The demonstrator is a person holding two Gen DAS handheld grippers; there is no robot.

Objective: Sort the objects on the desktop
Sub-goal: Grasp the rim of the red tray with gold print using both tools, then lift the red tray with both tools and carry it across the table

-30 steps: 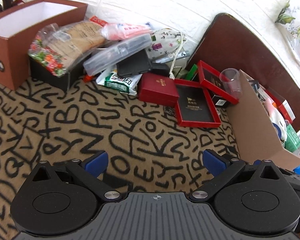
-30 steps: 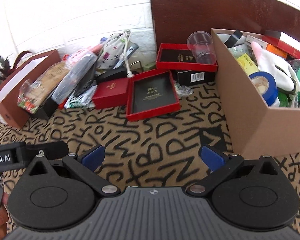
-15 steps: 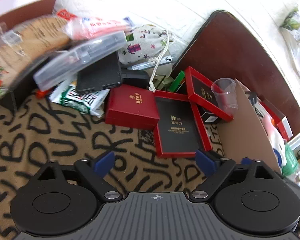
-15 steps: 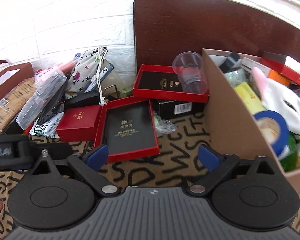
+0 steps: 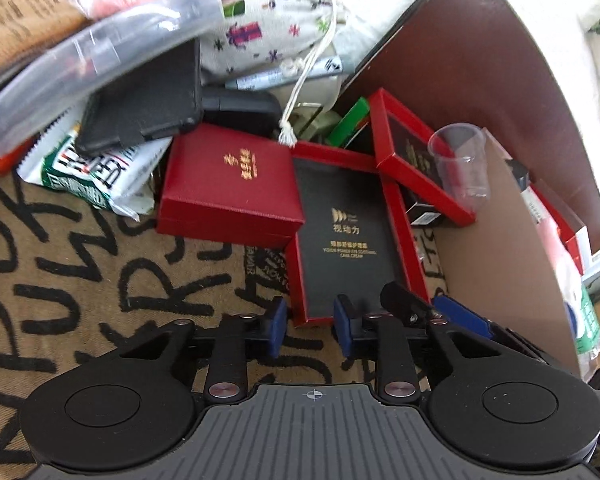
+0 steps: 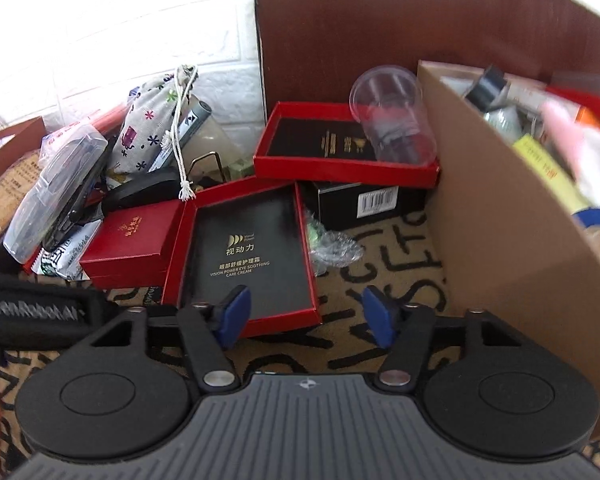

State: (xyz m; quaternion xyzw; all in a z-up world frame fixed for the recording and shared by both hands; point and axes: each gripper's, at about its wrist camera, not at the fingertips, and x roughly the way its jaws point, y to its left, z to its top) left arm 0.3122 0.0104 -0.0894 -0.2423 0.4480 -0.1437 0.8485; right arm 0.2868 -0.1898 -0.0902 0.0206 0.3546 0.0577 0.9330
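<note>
Red-rimmed tray with the black gold-lettered insert lies flat on the letter-patterned cloth, and both grippers are at its near end. In the left wrist view the left gripper has its blue pads partly closed, a narrow gap between them, straddling the tray's near left corner; whether the pads touch the rim cannot be told. The right gripper's blue finger shows just to the right of it, by the tray's near right corner. In the right wrist view the right gripper stands with jaws spread: its left pad overlaps the tray's near edge, while the right pad sits over bare cloth beside the tray, nothing held between them.

Just left of the tray, touching its long side, sits a closed red gift box with gold characters. On the right rises the wall of a cardboard box, filled with assorted items. Crumpled clear wrap lies on the cloth between tray and cardboard box.

Beyond the tray, a second red tray rests tilted on a black barcode box, with a clear plastic cup lying on it against the cardboard. Further left is a pile: a green-and-white packet, a black wallet-like case, a clear plastic case and a patterned drawstring pouch. A dark brown board leans against the white brick wall behind.
</note>
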